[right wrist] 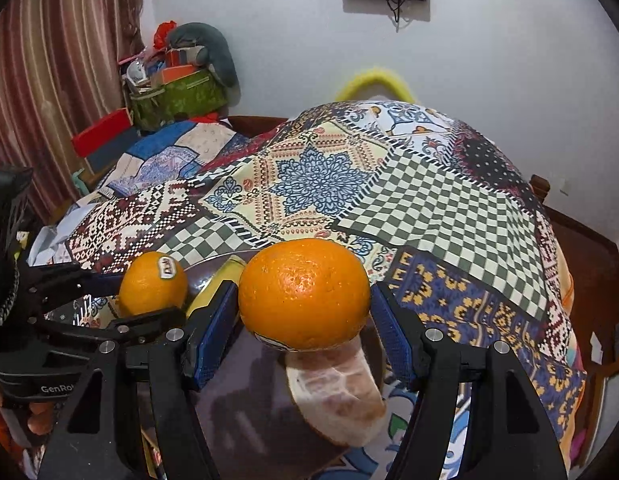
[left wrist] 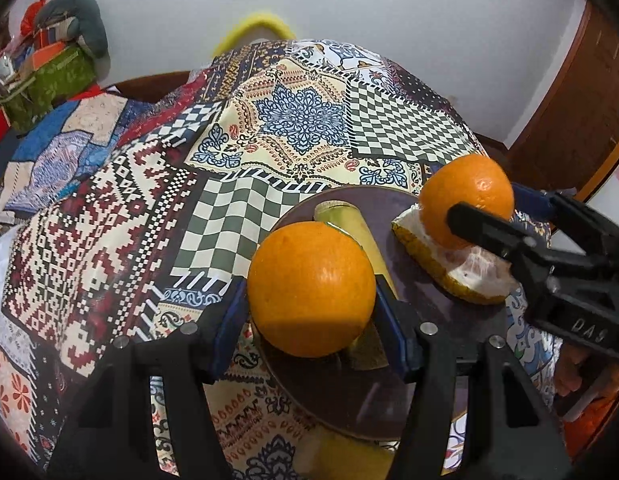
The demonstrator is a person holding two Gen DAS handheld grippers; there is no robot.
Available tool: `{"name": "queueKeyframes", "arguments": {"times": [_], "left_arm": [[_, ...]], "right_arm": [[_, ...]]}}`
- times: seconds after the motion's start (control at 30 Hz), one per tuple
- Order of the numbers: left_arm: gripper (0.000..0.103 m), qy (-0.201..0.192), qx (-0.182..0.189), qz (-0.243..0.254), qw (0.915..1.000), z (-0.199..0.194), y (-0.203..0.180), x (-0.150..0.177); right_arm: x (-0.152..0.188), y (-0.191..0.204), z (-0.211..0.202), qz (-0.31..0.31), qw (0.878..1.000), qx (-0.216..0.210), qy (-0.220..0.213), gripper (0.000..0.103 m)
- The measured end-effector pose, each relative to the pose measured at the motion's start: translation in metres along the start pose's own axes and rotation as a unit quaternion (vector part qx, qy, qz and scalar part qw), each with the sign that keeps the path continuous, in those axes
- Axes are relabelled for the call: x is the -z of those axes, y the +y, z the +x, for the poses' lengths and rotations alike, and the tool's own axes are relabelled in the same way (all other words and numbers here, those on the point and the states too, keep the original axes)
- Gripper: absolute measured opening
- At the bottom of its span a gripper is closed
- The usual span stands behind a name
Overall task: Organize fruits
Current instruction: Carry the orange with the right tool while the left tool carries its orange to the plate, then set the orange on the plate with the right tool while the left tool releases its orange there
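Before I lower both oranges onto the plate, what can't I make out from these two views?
- Plate: near rim hidden by the left tool and its orange; the right wrist view shows little of it.
- Yellow fruit: mostly behind that orange.
- Peel piece: top covered by the right tool's orange.

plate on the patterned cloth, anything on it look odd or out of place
Yes: a peeled, pithy pomelo wedge hangs over the plate rim onto the cloth. The other wedge lies fully on it.

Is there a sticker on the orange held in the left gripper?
Yes, the right wrist view shows a small oval sticker on top of the orange clamped in the left gripper.
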State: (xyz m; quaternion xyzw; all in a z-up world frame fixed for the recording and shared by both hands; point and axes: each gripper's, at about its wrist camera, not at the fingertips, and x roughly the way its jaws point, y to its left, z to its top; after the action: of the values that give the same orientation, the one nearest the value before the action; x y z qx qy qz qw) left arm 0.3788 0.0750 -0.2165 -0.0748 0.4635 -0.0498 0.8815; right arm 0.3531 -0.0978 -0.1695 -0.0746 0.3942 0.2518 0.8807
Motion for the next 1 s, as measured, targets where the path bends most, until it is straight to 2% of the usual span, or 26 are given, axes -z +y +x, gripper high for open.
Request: {"name": "queueKeyframes", "arguments": {"times": [0.37,0.47,0.57,0.67,0.8,1.0], "left_arm": [[0.061,0.001,-0.003,-0.002,1.0000,0.005,0.003,-0.003],[0.061,0.001,-0.004,0.010,0.9999,0.003,0.000,0.000],[0.061,-0.009,-0.017,0.027,0.9994,-0.004,-0.006,0.003],[0.061,-0.019,-0.025,0.037,0.9988,-0.011,-0.008,0.005],[0.061,-0.018,-0.027,0.029,0.9991,-0.013,-0.003,0.006],[0.061,-0.027,-0.021,0.018,0.9992,-0.024,-0.001,0.010]], "right_arm": [[-0.006,0.001,0.018,-0.002,1.000,-0.013,0.022,0.064],[-0.006,0.008,0.020,-0.016,1.000,-0.012,0.023,0.064],[-0.006,0.007,0.026,-0.006,0.999,-0.034,0.032,0.065],[-0.006,0.009,0.027,-0.009,0.999,-0.030,0.033,0.065],[-0.007,0.008,0.024,-0.004,0.998,-0.041,0.038,0.066],[-0.007,0.012,0.014,-0.017,0.999,-0.035,0.034,0.067]]}}
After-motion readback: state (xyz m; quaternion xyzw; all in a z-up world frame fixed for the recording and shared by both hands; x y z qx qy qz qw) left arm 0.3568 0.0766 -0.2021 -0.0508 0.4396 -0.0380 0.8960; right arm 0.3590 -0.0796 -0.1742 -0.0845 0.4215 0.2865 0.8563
